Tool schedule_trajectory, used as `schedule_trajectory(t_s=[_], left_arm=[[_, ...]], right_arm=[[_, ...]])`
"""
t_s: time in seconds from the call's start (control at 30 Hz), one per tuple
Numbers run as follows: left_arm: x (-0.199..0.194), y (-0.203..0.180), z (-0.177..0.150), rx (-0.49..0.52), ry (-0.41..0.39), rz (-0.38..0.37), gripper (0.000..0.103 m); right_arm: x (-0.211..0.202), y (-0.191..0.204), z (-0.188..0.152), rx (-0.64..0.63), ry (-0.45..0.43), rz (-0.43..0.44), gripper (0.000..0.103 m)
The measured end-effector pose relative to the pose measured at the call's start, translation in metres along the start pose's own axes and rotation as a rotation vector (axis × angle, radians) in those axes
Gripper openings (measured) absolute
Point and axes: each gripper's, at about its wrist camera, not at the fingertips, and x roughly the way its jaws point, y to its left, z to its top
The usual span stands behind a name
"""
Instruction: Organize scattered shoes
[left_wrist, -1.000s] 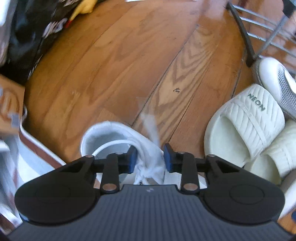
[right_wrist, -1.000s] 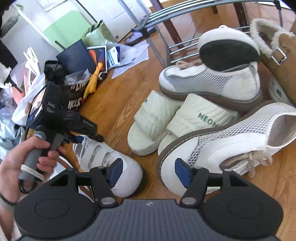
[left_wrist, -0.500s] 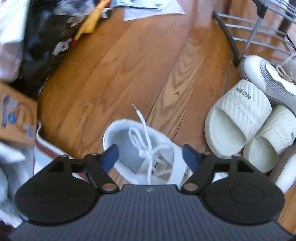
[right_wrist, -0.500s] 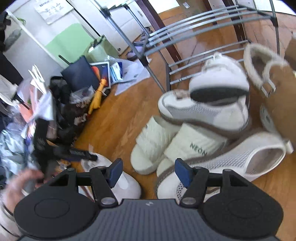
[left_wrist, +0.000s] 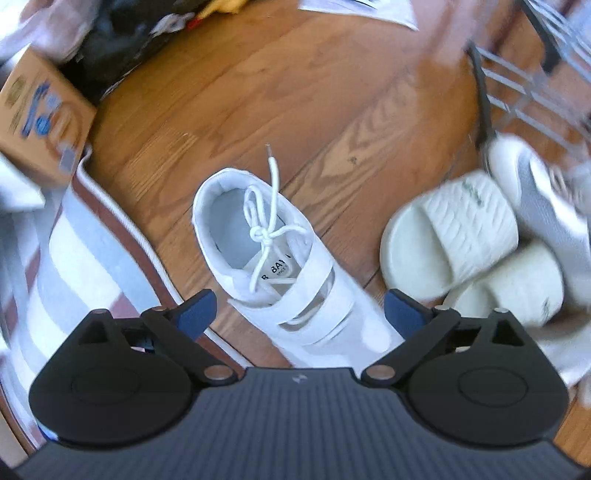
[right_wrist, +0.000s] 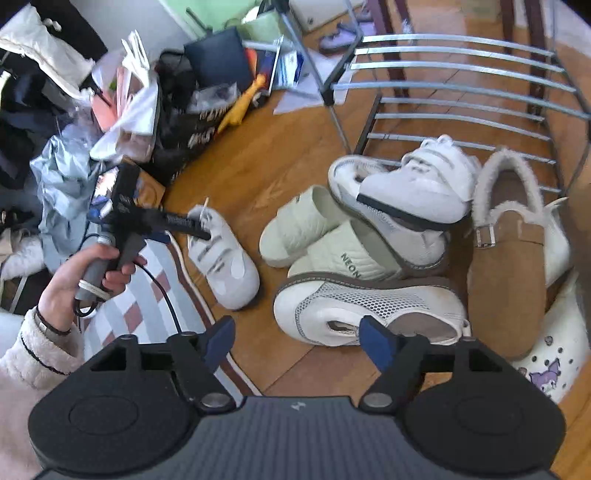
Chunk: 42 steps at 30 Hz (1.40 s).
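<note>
A white strap sneaker (left_wrist: 280, 258) with a tied lace lies on the wood floor beside a striped rug. My left gripper (left_wrist: 299, 314) hangs over it, jaws opening wide, pads clear of the shoe. In the right wrist view the same sneaker (right_wrist: 225, 258) lies under the left gripper (right_wrist: 177, 223), which a hand holds. My right gripper (right_wrist: 298, 339) is opening too, with nothing between its fingers, above a mesh sneaker (right_wrist: 369, 310). Behind that are two cream slides (right_wrist: 306, 225), a second strap sneaker (right_wrist: 424, 184) on another mesh shoe, and a brown fur-lined shoe (right_wrist: 506, 266).
A metal shoe rack (right_wrist: 461, 92) stands behind the pile. A white clog (right_wrist: 550, 365) with charms lies at the right. The striped rug (left_wrist: 74, 266), a cardboard box (left_wrist: 40, 110), bags and papers (right_wrist: 129, 92) and a yellow toy (right_wrist: 240, 107) crowd the left.
My left gripper let go of the white sneaker's tongue, opened wide and lifted off it. My right gripper rose away from the pile and its jaws spread wider.
</note>
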Motion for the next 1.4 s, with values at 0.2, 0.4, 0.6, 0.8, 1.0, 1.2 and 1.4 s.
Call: schedule_trajectory(t_s=[0.2, 0.4, 0.6, 0.8, 1.0, 1.2, 1.4], left_arm=[[0.008, 0.030, -0.014, -0.183, -0.018, 0.086, 0.099], [0.024, 0.063, -0.012, -0.294, -0.066, 0.083, 0.098], [0.042, 0.064, -0.009, -0.372, -0.076, -0.063, 0.098], [0.065, 0.040, 0.002, -0.321, -0.088, -0.013, 0.101], [0.098, 0.032, -0.005, -0.279, -0.087, -0.007, 0.094], [0.094, 0.027, -0.009, -0.246, -0.110, -0.001, 0.084], [0.108, 0.026, -0.006, -0.281, -0.107, 0.018, 0.098]], right_arm=[[0.058, 0.015, 0.034, 0.124, 0.095, -0.131, 0.076], [0.044, 0.051, 0.020, 0.199, 0.054, -0.022, 0.076], [0.001, 0.090, 0.011, 0.006, -0.039, -0.166, 0.077], [0.004, 0.097, 0.028, -0.090, -0.135, -0.204, 0.077], [0.051, 0.059, 0.016, 0.006, -0.317, -0.120, 0.080], [0.102, 0.018, 0.005, 0.093, -0.231, -0.013, 0.076], [0.120, -0.004, -0.010, 0.045, -0.245, 0.034, 0.076]])
